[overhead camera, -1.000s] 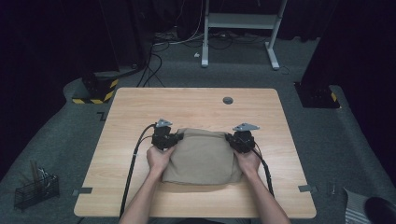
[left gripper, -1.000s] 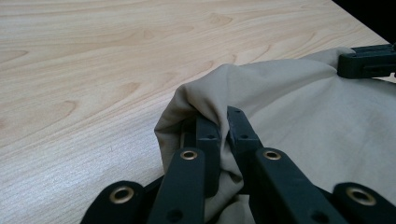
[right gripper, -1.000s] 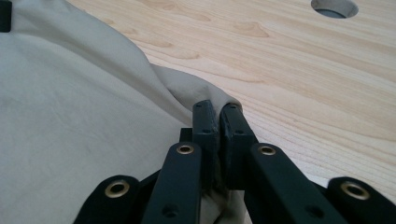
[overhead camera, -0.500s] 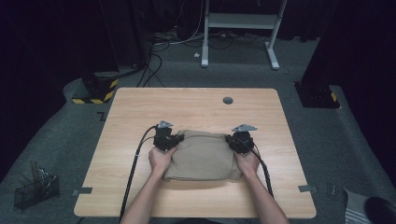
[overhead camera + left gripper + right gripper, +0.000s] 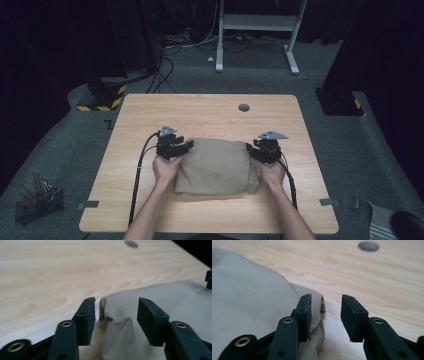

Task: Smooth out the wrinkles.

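Cloth (image 5: 216,166) lies between left gripper (image 5: 116,312) and right gripper (image 5: 325,312), corners at their just-opened, unpinching jaws; tan, folded, slightly rumpled.

Both claws have just been opening. The left claw (image 5: 116,315) now stands parted around a raised corner of the tan cloth (image 5: 216,166), its pads off the fabric. The right claw (image 5: 325,315) has let go too, the cloth's edge lying just beside its left jaw.
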A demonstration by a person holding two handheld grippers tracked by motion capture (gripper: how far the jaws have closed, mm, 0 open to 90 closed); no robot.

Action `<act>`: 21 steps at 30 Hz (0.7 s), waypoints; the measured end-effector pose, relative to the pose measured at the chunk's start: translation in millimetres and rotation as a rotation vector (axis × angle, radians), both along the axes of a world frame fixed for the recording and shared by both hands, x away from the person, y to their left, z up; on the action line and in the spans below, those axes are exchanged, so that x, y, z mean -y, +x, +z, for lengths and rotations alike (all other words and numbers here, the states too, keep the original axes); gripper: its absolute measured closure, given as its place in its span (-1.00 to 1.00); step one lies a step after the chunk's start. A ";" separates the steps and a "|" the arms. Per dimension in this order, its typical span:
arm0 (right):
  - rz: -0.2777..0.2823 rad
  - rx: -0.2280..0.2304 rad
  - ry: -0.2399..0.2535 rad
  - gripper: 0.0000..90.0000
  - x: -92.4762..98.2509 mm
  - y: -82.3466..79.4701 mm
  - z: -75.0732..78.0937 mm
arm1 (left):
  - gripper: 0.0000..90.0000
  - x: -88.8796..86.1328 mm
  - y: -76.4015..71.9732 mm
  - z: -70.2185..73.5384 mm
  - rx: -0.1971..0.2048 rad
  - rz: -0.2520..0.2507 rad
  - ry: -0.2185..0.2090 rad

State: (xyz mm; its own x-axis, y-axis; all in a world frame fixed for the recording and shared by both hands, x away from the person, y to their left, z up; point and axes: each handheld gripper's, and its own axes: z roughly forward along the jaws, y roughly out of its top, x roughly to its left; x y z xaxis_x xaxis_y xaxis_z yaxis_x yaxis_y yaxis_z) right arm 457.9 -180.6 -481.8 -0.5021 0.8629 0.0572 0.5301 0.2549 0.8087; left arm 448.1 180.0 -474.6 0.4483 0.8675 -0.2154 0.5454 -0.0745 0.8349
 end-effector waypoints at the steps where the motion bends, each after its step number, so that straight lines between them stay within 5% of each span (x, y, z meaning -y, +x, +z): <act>1: 0.002 0.013 0.009 0.31 1.1 -3.2 4.3 | 0.00 -0.8 -3.1 4.6 0.020 -0.004 -0.010; 5: 0.057 0.062 0.047 0.28 -7.9 -17.9 16.5 | -0.09 12.2 -15.2 14.5 0.059 -0.081 -0.029; 9: 0.151 0.041 0.045 0.25 -33.9 -26.5 7.6 | -0.12 40.7 -22.9 1.0 0.025 -0.187 0.032; 12: 0.168 -0.003 -0.002 0.23 -46.2 -27.9 -12.5 | -0.14 47.5 -22.6 -20.7 -0.015 -0.176 0.085; 14: 0.160 -0.024 0.019 0.22 -40.9 -26.6 -25.8 | -0.16 38.9 -21.4 -33.2 -0.020 -0.166 0.013; 16: 0.160 -0.052 0.076 0.20 -31.8 -24.2 -32.4 | -0.18 32.1 -20.5 -38.7 -0.028 -0.169 -0.013; 21: 0.161 -0.011 0.009 0.19 -34.8 -27.9 -31.3 | -0.20 31.4 -21.9 -38.3 -0.013 -0.176 0.019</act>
